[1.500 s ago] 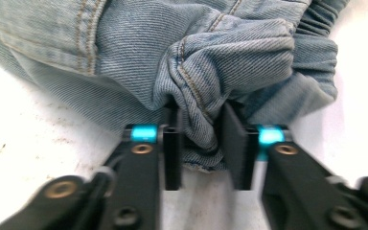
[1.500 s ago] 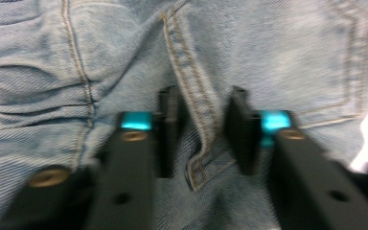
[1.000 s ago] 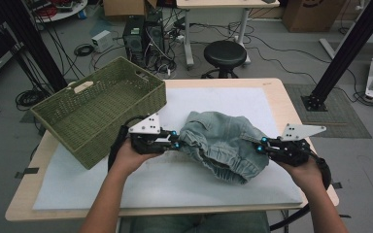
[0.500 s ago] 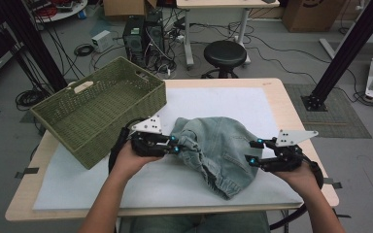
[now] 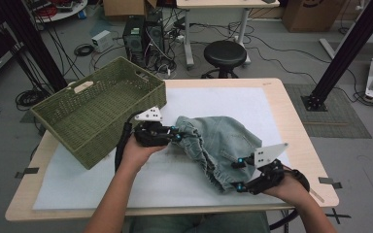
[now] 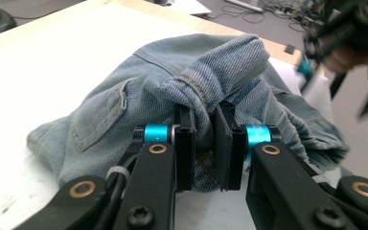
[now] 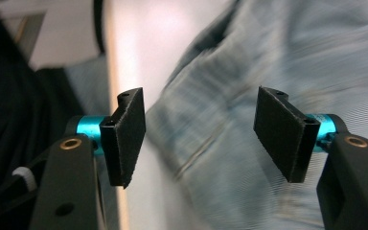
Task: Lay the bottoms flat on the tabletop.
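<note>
Currently, with the left gripper (image 6: 202, 143) clamped on the denim garment (image 5: 218, 141), the right gripper (image 7: 199, 139), its jaws just opened wide and empty, regrips the near hem squarely.

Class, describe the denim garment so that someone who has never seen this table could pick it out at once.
Start at the wooden table with its white mat. Right of the green woven basket lies a crumpled heap, the denim garment. It is the sole soft, faded-blue thing there.
</note>
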Demonstrator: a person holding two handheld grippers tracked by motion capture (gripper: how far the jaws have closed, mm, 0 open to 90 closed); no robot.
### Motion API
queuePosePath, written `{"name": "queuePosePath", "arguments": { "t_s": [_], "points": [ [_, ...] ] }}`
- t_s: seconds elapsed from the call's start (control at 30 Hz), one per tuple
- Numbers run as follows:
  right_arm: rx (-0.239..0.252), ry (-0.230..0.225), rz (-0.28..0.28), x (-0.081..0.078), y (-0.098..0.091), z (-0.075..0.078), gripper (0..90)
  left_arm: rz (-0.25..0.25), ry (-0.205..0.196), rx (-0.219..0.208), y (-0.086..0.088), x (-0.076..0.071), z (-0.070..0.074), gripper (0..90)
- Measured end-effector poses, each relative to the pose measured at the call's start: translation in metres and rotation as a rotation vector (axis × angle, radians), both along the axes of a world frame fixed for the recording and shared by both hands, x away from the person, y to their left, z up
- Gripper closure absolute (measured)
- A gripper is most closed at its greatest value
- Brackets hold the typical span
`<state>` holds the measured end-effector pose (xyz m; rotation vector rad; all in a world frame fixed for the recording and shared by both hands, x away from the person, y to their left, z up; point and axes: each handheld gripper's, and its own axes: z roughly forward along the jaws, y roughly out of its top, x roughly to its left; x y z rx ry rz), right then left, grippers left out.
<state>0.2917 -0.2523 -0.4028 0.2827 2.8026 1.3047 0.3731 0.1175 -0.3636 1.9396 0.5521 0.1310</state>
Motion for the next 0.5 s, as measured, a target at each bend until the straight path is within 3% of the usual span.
{"name": "queuePosePath", "arguments": {
  "t_s": [0.13,0.2,0.3,0.4,0.5],
  "points": [
    [-0.113,-0.001,0.054,0.000,0.009,-0.017,43.4,0.023,0.009,-0.011,0.004,0.005,-0.002,79.7],
    [-0.142,-0.015,0.052,0.001,0.010,-0.022,59.8,0.024,0.014,-0.011,0.005,0.005,-0.004,79.8],
    [-0.182,-0.033,0.038,0.002,0.010,-0.024,74.2,0.019,0.016,-0.006,0.006,0.005,-0.005,79.8],
    [-0.163,-0.041,0.019,0.003,0.008,-0.018,77.9,0.011,0.017,0.003,0.010,0.002,-0.004,79.8],
    [-0.112,-0.036,0.024,0.002,0.003,-0.007,78.7,0.007,0.016,0.006,0.015,-0.004,-0.002,79.8]
  ]
}}
